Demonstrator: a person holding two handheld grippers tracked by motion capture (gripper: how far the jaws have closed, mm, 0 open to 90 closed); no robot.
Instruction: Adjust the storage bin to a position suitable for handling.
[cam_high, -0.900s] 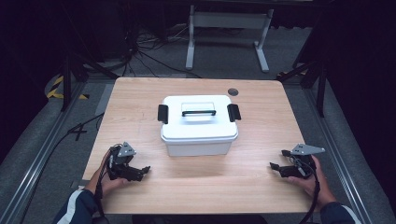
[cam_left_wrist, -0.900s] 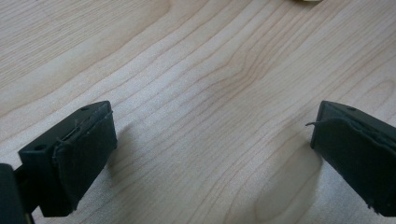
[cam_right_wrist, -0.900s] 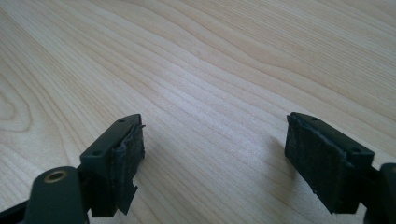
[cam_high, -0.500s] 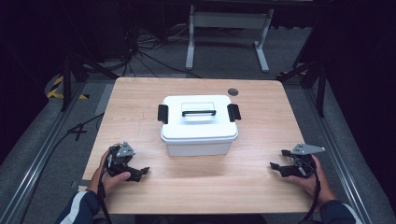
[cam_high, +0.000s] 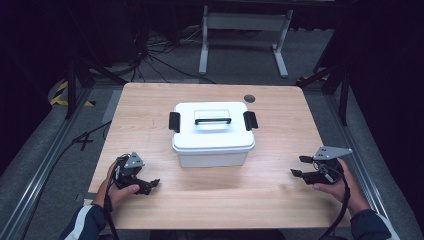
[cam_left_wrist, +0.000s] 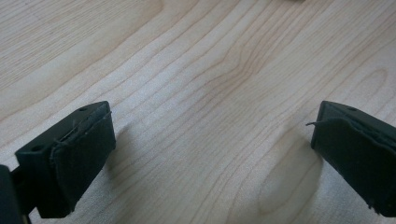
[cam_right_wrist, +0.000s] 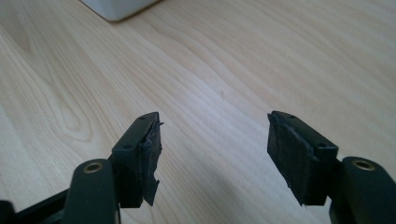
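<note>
A white lidded box with a dark handle and a black latch at each end stands at the middle of the wooden table. My left gripper rests near the table's front left, a short way from the box's front left corner, jaws open and empty. My right gripper is held near the front right edge, pointing left toward the box, open with bare wood between its jaws. A corner of the box shows at the top of the right gripper view.
A small dark round hole sits in the tabletop behind the box. A grey floor with cables and a white stand's legs lies beyond the far edge. Bare wood lies in front of the box between the two hands.
My left hand and gripper have shifted slightly. The right gripper and the box have stayed in place.
</note>
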